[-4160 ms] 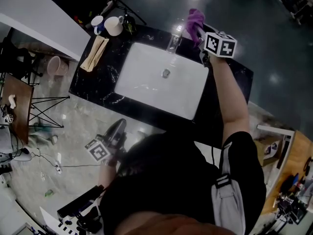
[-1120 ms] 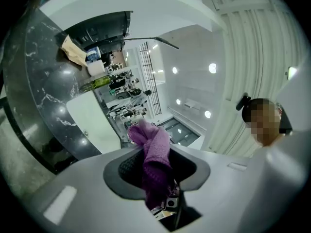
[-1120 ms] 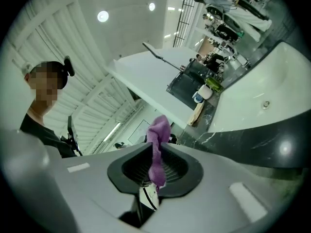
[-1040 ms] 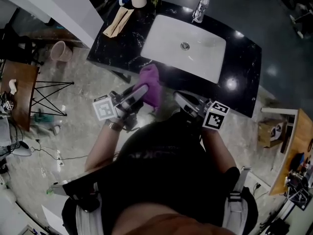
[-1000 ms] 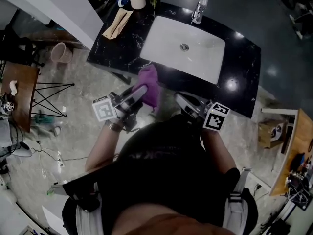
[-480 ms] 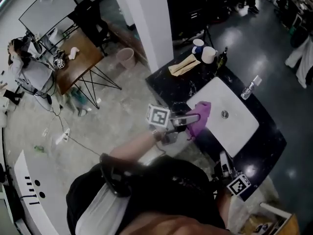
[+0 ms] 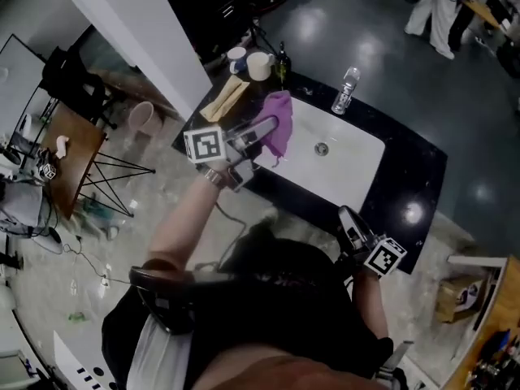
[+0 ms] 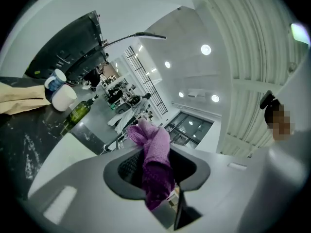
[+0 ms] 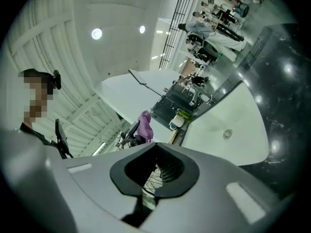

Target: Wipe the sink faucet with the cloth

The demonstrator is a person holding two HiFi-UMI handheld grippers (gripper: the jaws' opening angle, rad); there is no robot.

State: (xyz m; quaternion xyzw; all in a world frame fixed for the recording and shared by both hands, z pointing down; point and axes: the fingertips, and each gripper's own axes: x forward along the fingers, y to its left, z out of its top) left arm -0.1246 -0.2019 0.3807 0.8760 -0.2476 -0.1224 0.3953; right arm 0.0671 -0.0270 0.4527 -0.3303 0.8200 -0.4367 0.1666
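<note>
overhead, left gripper (image 7: 266,128) near sink (image 7: 351,187), its own view shows fingers pinching purple cloth (image 8: 156,166), right gripper (image 9: 153,176) fingers pressed together

- The purple cloth (image 7: 279,128) has switched hands: the left gripper (image 7: 262,127) clamps it now.
- That gripper has carried it up over the sink (image 7: 349,167), at its left rim.
- The right gripper (image 7: 348,218), empty and closed, has dropped back to the counter (image 7: 416,177) front.

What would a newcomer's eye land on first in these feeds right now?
First the purple cloth, pinched in the left gripper and bright against the left end of the white sink basin. Next that basin itself, pale in the black marbled counter. The right gripper is shut and empty, by the counter's near edge.
</note>
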